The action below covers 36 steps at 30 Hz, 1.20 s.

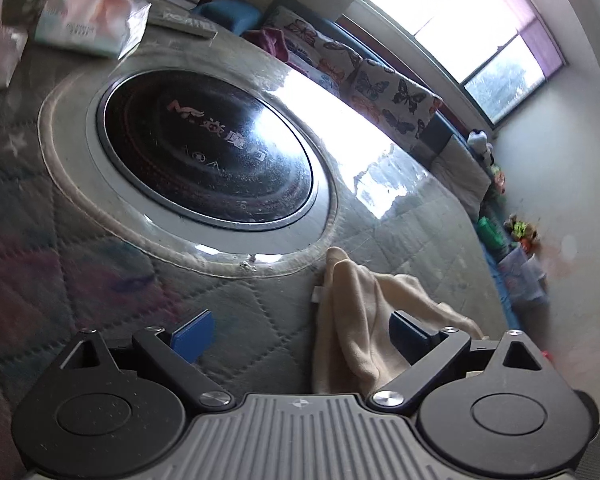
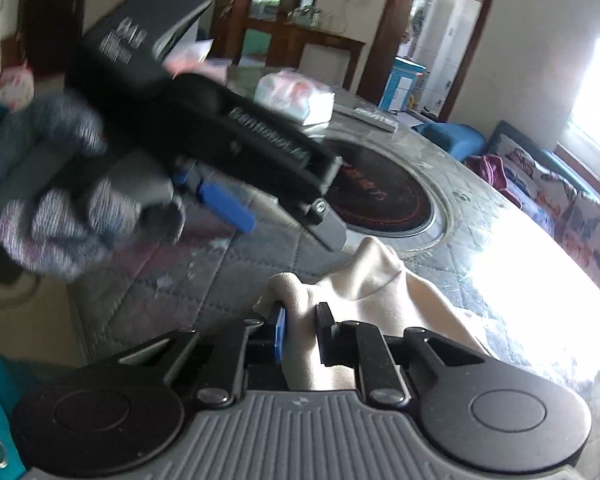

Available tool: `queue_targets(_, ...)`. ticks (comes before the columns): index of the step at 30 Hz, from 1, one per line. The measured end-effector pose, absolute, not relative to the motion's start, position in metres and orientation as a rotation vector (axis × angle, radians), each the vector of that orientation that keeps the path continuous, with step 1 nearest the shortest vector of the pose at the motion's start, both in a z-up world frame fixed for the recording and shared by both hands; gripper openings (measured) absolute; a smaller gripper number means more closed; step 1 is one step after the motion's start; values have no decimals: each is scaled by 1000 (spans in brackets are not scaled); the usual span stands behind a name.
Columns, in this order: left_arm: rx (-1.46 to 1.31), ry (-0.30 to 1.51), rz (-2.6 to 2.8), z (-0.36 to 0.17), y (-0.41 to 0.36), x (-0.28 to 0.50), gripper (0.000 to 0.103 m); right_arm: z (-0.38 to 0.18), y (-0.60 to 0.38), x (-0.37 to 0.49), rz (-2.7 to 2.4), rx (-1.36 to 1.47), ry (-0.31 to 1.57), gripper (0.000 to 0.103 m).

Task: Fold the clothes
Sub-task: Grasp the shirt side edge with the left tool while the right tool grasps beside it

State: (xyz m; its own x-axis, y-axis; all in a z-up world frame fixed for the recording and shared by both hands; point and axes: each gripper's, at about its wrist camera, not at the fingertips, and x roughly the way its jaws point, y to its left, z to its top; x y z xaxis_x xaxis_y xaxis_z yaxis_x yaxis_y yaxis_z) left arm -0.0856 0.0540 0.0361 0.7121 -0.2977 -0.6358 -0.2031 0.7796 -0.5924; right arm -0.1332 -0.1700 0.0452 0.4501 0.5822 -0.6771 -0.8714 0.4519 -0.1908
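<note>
The right tongs point(image 2: 300, 334) pinch a bunched fold of the cream cloth point(image 2: 364, 280), the pads pressed into it from both sides. The grip sits at a raised ridge of the fabric, likely so that an edge can be lifted and carried over for a fold. The rest of the cloth trails away toward the lower right and lies on the quilted worktop point(image 2: 204, 280), just beside the rim of the round black hob point(image 2: 384, 200) set into it.

The left tongs point(image 1: 296, 340) stand spread wide and hold nothing. In the left wrist view the cloth point(image 1: 356, 320) rises in front of the right-hand finger, with bare quilt between the two fingers. In the right wrist view a gloved hand point(image 2: 60, 216) carries the left tongs point(image 2: 284, 216) above the worktop, close over the cloth's far peak, probably ready to take a second corner.

Farther back on the worktop lie a tissue pack point(image 1: 92, 24) and a remote point(image 1: 184, 24), well apart from the cloth. A sofa with butterfly cushions point(image 1: 364, 80) runs along the window side. Nothing lies on the quilt right by the cloth, though the hob's raised rim could catch the fabric if it is dragged that way, and the left tongs crowd the space above it.
</note>
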Motion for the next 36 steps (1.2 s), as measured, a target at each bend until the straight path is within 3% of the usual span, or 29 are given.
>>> queue_targets(15,-1086,811,-159,14,46,-69,95,71,-208,-112,980,-370,580,11)
queue_targets(19,-1197,807,-170,2,52,-67,75,68,-212,-112,992,-359,571,11)
queue_targets(22,-1271,806,-167,-9,59,-68,54,64,-216,-118,1001,-353,577,11)
queue_targets(24,-1293,813,-146,-16,63,-67,34,60,-216,-118,1004,-356,587,12)
queue_targets(26,-1294,820,-138,-21,68,-67,27,57,-215,-120,995,-356,580,13)
queue_targets(36,-1111,803,-142,-9,58,-65,22,55,-265,-109,831,-232,594,29)
